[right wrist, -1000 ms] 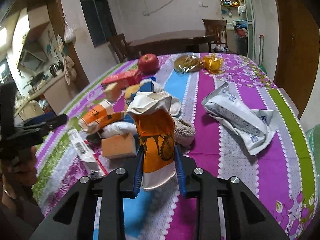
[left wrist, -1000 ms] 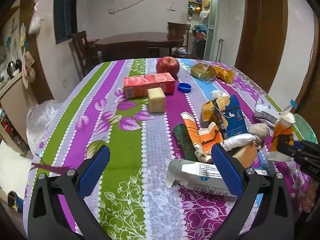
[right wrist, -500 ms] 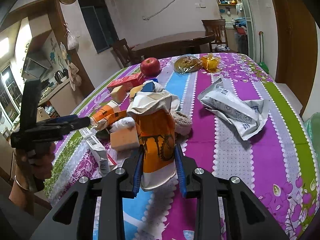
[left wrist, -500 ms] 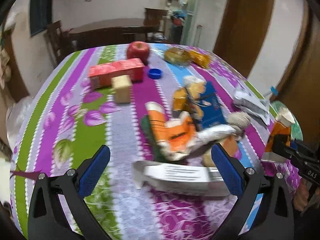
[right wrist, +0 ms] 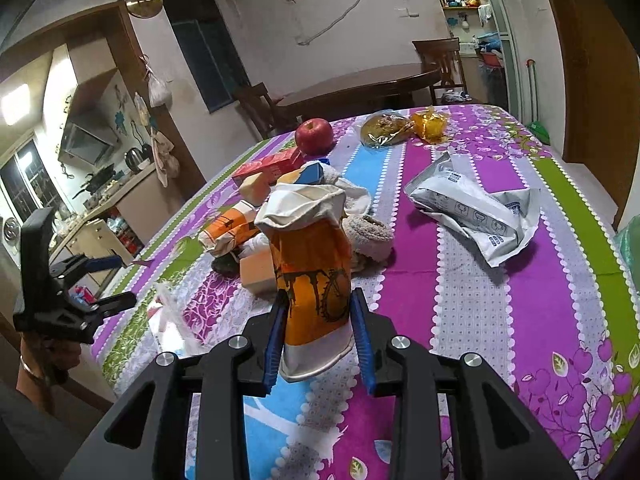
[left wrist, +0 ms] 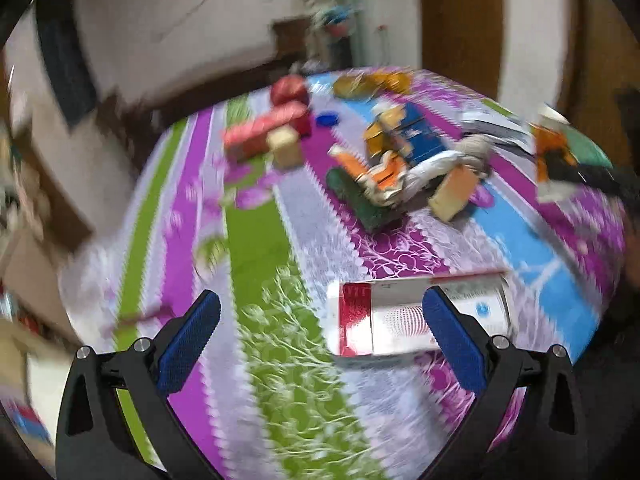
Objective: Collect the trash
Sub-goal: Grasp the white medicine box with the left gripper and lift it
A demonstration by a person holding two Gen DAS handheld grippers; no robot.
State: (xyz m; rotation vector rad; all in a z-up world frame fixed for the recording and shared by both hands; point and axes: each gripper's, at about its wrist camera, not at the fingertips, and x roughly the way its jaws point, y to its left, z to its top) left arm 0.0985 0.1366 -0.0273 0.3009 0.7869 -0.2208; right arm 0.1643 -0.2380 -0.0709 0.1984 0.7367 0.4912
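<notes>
My right gripper (right wrist: 318,340) is shut on a crumpled orange and white paper cup (right wrist: 312,272) and holds it upright above the table's near edge; the cup also shows at the right in the left wrist view (left wrist: 550,160). My left gripper (left wrist: 320,340) is open and empty above the near left part of the table, and it shows at the far left of the right wrist view (right wrist: 76,300). A white and red box (left wrist: 404,320) lies flat just ahead of its right finger (left wrist: 452,336). A heap of crushed cartons and wrappers (left wrist: 396,168) lies mid-table.
A floral striped cloth (right wrist: 500,320) covers the table. A crumpled white packet (right wrist: 476,208) lies right. A red apple (right wrist: 314,136), a red carton (right wrist: 272,166), bagged food (right wrist: 384,128) and a tan block (left wrist: 285,151) sit at the back. A dark dining table (right wrist: 360,84) stands behind.
My left gripper has swung left and tilted, so the view is blurred and the white and red box now lies nearer its right finger. The right gripper has lifted the cup slightly.
</notes>
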